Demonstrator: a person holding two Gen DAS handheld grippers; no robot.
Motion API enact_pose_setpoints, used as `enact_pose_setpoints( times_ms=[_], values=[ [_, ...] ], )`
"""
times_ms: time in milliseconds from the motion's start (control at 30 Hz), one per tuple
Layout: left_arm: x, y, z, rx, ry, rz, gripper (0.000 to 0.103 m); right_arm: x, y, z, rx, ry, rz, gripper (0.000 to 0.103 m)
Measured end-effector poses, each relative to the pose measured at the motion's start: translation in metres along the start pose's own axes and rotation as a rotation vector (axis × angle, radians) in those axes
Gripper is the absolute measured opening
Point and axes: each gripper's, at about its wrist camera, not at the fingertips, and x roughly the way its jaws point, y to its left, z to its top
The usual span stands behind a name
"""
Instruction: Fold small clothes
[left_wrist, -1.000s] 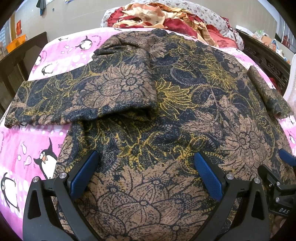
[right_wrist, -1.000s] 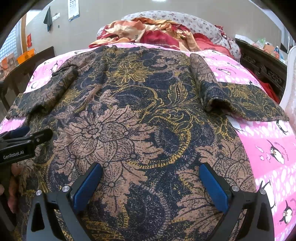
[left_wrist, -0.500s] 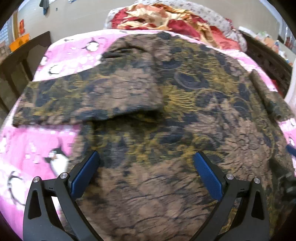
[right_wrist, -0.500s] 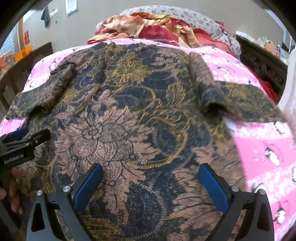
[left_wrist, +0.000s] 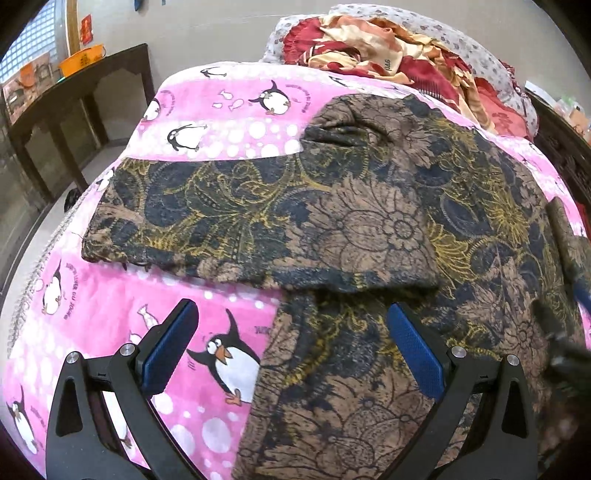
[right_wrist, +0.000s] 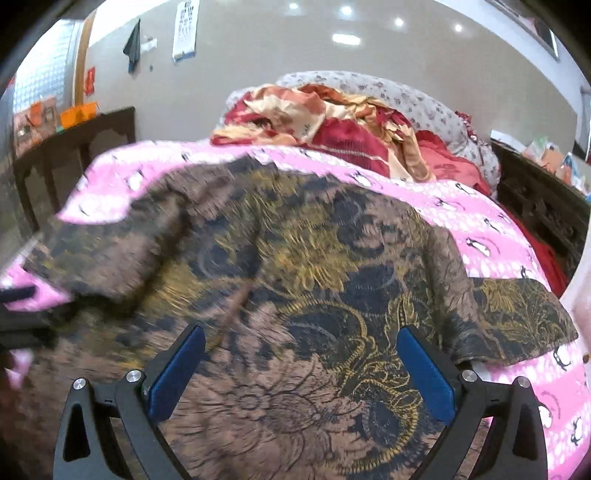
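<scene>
Garment (left_wrist: 388, 229), dark floral print in brown, navy and yellow, lies spread flat on bed with pink penguin sheet (left_wrist: 229, 110). Left sleeve (left_wrist: 207, 225) stretches out sideways across the sheet, its cuff end toward the bed's left edge; upper part of that sleeve overlaps the body of the garment. Left claw (left_wrist: 291, 354) wide, blue pads (left_wrist: 170, 347) well apart, nothing between them; it sits low over the garment's left side edge, left pad above bare sheet and a penguin print, right pad above the fabric. Cannot tell whether the pads touch cloth or sheet. Right wrist view partly motion-blurred, mostly on its left half. Right claw (right_wrist: 301, 373) also wide, holding nothing, both blue pads (right_wrist: 424, 373) over the garment's body (right_wrist: 314, 295). Right sleeve (right_wrist: 517, 317) lies out to the right on the pink sheet (right_wrist: 480, 221), with a creased ridge where it joins the body. At the far right edge of the left wrist view, a dark blurred shape with a blue tip is visible, too smeared to identify. Heap of red and cream bedding (right_wrist: 332, 114) sits at the head of the bed against a grey-spotted pillow (right_wrist: 406, 99). Dark wooden furniture (left_wrist: 74, 107) stands left of the bed, orange items on top.
</scene>
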Motion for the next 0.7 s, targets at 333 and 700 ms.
enact_pose_setpoints(
  times_ms=[333,700],
  values=[
    [0.036,-0.009,-0.009,-0.009,0.068,-0.011,0.103,0.033,-0.026,-0.012,0.141,0.158,0.05,0.103],
    [0.038,-0.007,-0.014,0.0,0.025,-0.001,0.103,0.035,-0.025,-0.014,0.145,0.171,0.06,0.103]
  ],
)
